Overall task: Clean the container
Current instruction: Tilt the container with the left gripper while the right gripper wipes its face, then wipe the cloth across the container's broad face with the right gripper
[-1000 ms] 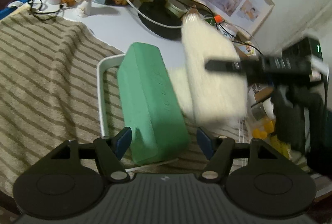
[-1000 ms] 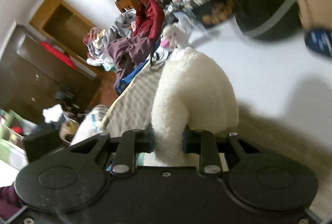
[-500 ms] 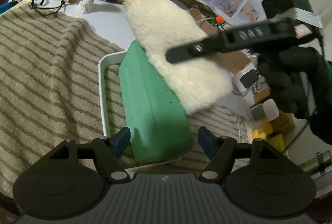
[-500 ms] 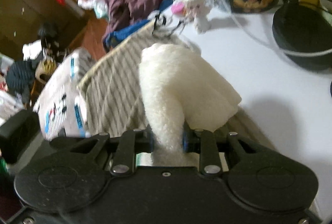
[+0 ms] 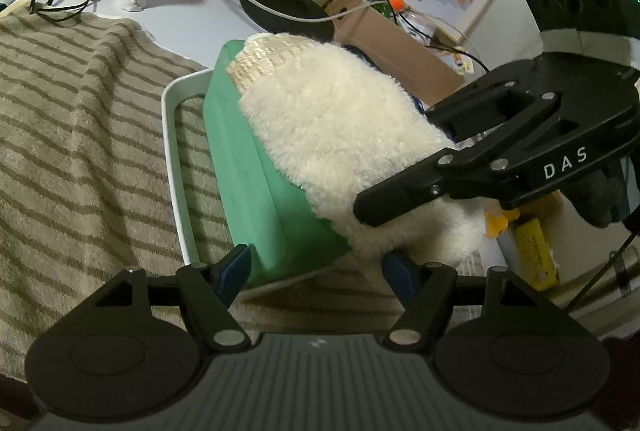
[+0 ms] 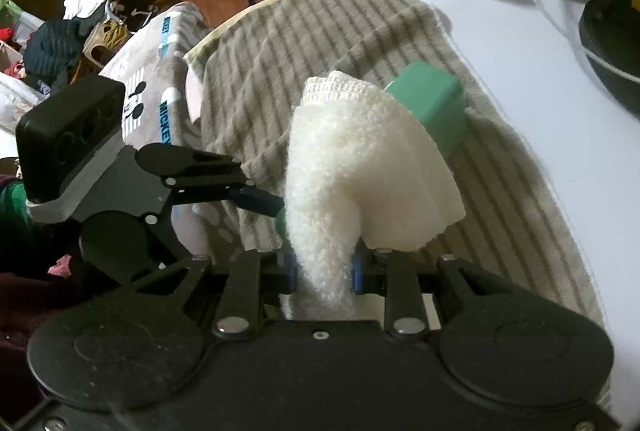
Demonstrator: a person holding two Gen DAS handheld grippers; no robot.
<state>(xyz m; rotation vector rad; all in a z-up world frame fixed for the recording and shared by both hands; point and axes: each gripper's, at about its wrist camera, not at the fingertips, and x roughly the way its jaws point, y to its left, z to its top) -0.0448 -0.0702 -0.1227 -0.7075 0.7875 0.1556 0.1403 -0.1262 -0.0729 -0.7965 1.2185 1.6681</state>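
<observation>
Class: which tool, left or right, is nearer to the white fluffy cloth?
Right. The right tool is shut on the white fluffy cloth, which drapes over the green container. The left tool stands open at the container's near end, just below the cloth.

Left tool (image 5: 316,271) agape — right tool (image 6: 325,269) clamped

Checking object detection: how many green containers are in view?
1. The green container lies in the white tray on the striped towel, under the fluffy white cloth that the right gripper holds. The cloth could hide something smaller.
</observation>
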